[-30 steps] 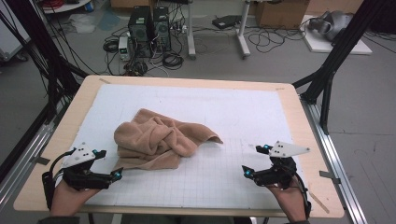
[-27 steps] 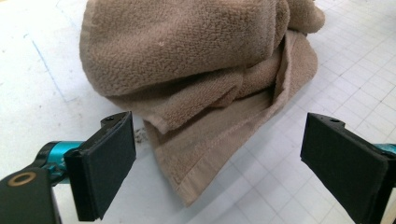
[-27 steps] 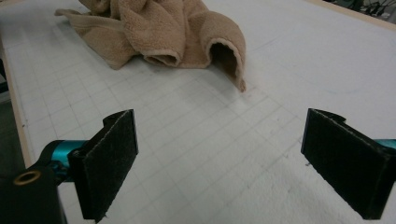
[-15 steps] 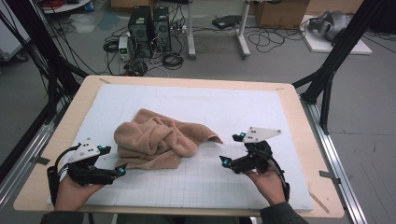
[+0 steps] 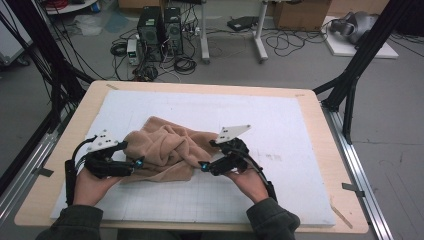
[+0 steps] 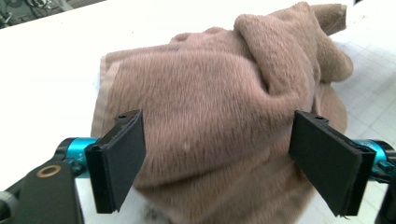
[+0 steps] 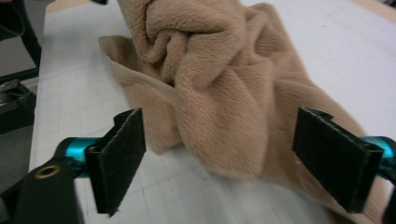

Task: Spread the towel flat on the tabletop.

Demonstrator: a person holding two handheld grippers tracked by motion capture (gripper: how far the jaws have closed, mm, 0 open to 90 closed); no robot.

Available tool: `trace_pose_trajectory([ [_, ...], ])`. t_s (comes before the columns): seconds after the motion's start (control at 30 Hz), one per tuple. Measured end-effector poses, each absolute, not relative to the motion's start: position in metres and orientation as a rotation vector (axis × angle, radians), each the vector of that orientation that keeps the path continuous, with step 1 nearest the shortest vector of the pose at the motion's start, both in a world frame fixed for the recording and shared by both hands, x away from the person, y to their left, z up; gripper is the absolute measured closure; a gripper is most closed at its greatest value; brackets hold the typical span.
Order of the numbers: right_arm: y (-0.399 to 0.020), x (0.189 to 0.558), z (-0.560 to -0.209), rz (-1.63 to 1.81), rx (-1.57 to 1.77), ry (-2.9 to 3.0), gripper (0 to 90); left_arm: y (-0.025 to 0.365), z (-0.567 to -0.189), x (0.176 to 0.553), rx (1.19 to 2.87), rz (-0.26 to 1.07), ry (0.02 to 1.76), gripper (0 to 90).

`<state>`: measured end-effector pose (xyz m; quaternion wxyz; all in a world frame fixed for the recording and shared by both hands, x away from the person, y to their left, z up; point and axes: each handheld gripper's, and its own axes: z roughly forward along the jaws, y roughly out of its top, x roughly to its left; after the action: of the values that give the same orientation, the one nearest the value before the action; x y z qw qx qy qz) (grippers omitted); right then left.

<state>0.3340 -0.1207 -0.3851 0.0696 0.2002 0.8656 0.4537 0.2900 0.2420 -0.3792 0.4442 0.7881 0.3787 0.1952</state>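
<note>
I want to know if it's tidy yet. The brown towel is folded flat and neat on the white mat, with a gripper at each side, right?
Not quite. The brown towel is not folded flat: it lies crumpled in a bunched heap, as the high view shows. The rest is right: it is on the white mat, with the left gripper and the right gripper at its sides, jaws open.

The towel [image 5: 167, 152] lay crumpled on the mat [image 5: 280, 125], left of the table's [image 5: 320, 115] middle and toward the near edge. The left gripper [image 5: 137, 164] sat at its left side, the right gripper [image 5: 202, 166] at its near right corner.
</note>
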Motion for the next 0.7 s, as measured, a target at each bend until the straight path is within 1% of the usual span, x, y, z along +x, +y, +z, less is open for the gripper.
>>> trace_pose_trajectory([
  [0.07, -0.110, 0.338, -0.393, 1.367, 0.587, 2.668, 31.2, 0.238, -0.381, 0.297, 1.955, 0.482, 0.928, 24.7],
  [0.1, -0.110, 0.338, -0.393, 1.367, 0.587, 2.668, 31.2, 0.236, -0.382, 0.300, 1.961, 0.469, 0.921, 24.7],
  [0.13, -0.105, 0.341, -0.397, 1.351, 0.577, 2.688, 32.4, 0.235, -0.383, 0.304, 1.972, 0.459, 0.918, 29.4],
  [0.17, -0.094, 0.346, -0.406, 1.286, 0.558, 2.720, 37.2, 0.232, -0.386, 0.307, 1.989, 0.453, 0.921, 36.8],
  [0.2, -0.090, 0.347, -0.409, 1.272, 0.555, 2.727, 40.4, 0.231, -0.388, 0.310, 2.004, 0.445, 0.925, 41.4],
  [0.23, -0.090, 0.347, -0.409, 1.272, 0.555, 2.727, 40.4, 0.227, -0.392, 0.314, 2.040, 0.437, 0.926, 41.4],
  [0.3, -0.081, 0.351, -0.418, 1.233, 0.550, 2.733, 47.5, 0.221, -0.401, 0.319, 2.118, 0.435, 0.920, 50.7],
  [0.33, -0.079, 0.352, -0.422, 1.225, 0.557, 2.731, 52.5, 0.219, -0.406, 0.320, 2.136, 0.426, 0.928, 56.3],
  [0.4, -0.076, 0.355, -0.427, 1.215, 0.535, 2.737, 65.1, 0.218, -0.411, 0.322, 2.141, 0.416, 0.933, 64.1],
  [0.5, -0.084, 0.357, -0.429, 1.270, 0.533, 2.741, 80.0, 0.221, -0.409, 0.319, 2.123, 0.399, 0.937, 75.8],
  [0.53, -0.095, 0.358, -0.425, 1.291, 0.540, 2.747, 82.6, 0.223, -0.407, 0.317, 2.112, 0.389, 0.937, 78.1],
  [0.7, -0.115, 0.350, -0.410, 1.273, 0.472, 2.723, 83.7, 0.221, -0.395, 0.301, 2.066, 0.351, 0.903, 79.1],
])
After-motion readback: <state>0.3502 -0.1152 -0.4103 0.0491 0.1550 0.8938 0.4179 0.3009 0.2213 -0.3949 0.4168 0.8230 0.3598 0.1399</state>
